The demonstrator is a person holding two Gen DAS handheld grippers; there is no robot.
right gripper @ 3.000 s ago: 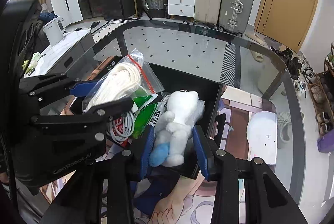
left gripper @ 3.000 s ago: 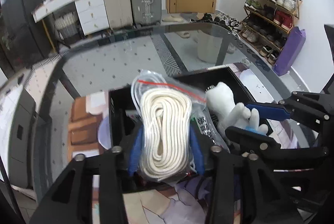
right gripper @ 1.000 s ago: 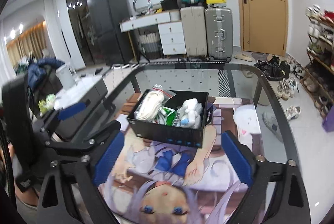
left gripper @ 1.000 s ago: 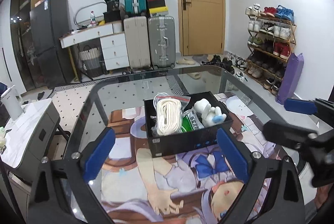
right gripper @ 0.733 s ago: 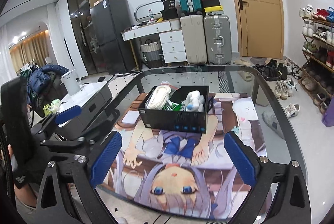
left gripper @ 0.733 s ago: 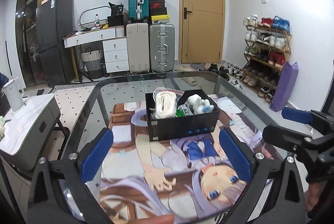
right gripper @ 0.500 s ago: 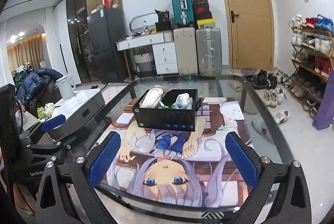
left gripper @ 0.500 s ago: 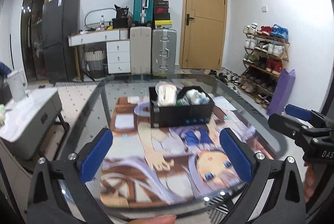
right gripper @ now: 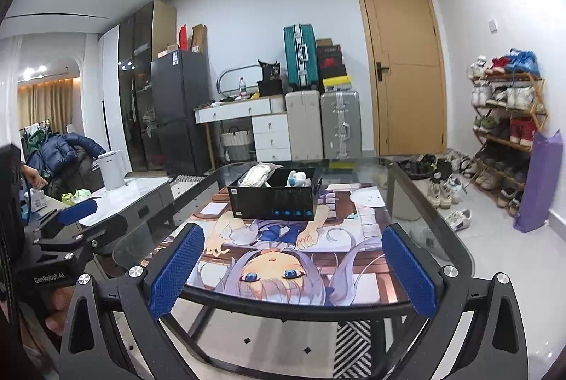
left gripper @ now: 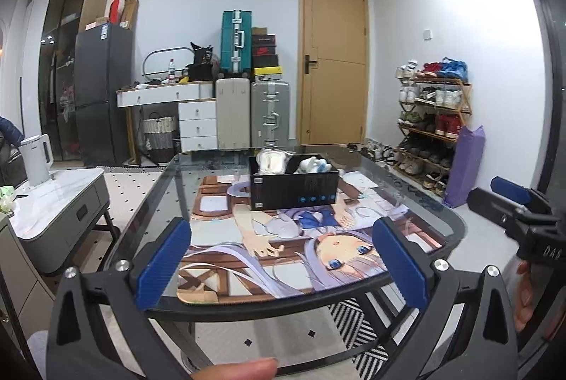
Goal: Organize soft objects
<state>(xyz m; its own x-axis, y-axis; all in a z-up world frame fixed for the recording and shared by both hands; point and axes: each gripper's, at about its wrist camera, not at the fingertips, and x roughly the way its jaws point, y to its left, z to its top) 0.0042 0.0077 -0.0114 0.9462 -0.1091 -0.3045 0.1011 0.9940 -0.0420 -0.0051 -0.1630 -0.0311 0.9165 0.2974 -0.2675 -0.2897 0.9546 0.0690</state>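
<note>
A black box point(left gripper: 295, 190) stands on the printed mat point(left gripper: 283, 238) of the glass table; it also shows in the right wrist view point(right gripper: 272, 199). In it lie a bagged coil of white rope point(left gripper: 270, 162) point(right gripper: 255, 175) and a white plush toy point(left gripper: 315, 164) point(right gripper: 297, 177). My left gripper point(left gripper: 281, 265) is open and empty, held back past the table's near edge. My right gripper point(right gripper: 292, 268) is open and empty, also back at the near edge. Each gripper shows at the side of the other's view.
The glass table's near rim point(right gripper: 300, 305) lies just ahead of both grippers. A grey side cabinet point(left gripper: 53, 203) with a white kettle point(left gripper: 35, 160) stands left. Suitcases point(left gripper: 253, 114), a door and a shoe rack point(left gripper: 431, 121) line the far walls.
Both grippers let go of the rope bag and the plush toy, which now lie in the box. Both grippers have opened and pulled far back from the box to the table's near edge.
</note>
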